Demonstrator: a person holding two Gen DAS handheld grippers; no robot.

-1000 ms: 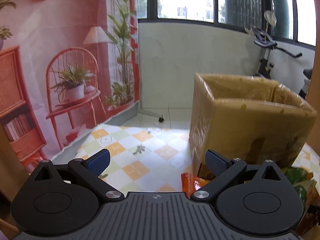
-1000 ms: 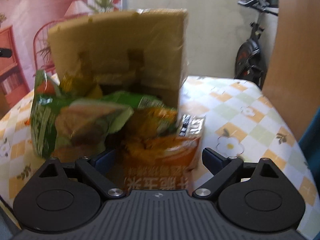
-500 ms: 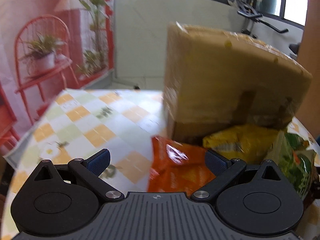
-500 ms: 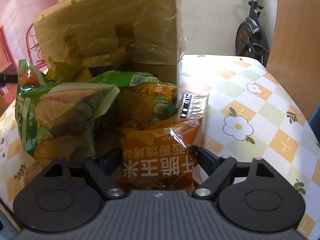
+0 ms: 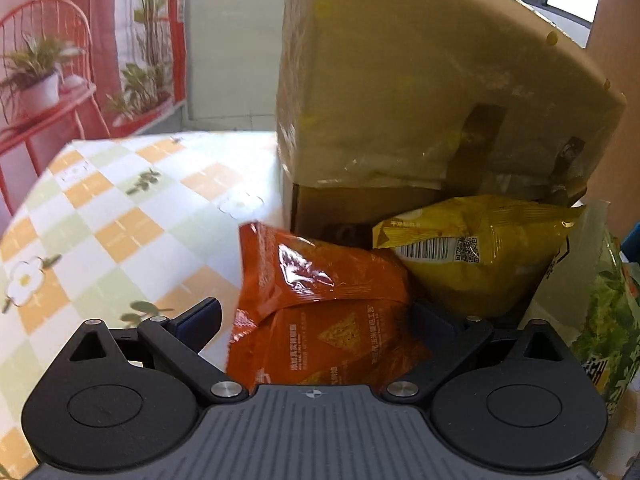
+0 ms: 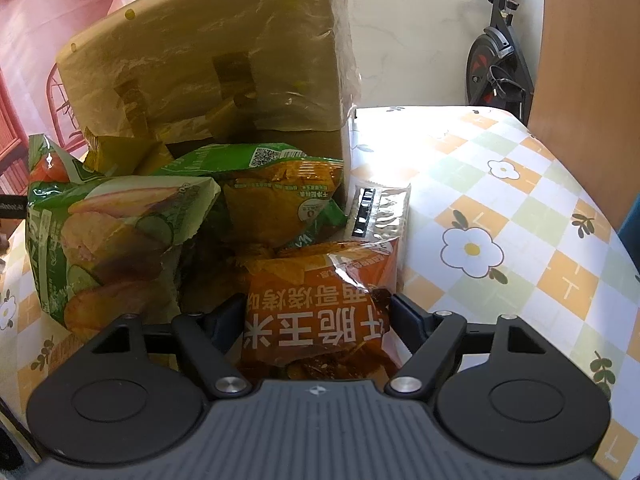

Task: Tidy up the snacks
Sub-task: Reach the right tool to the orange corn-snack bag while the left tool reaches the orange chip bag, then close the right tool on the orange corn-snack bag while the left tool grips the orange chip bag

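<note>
We are closing our right gripper (image 6: 316, 316) on the orange corn-snack bag (image 6: 320, 320), pads now pressing its sides. Our left gripper (image 5: 316, 320), fingers apart, has dropped around another orange bag (image 5: 320, 312) before the cardboard box (image 5: 420, 92), earlier seen from higher.

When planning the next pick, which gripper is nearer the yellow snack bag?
Left. The left gripper has the yellow snack bag just beyond its right finger. The right gripper, its jaws just closed in on an orange bag, has it far back behind green bags.
</note>
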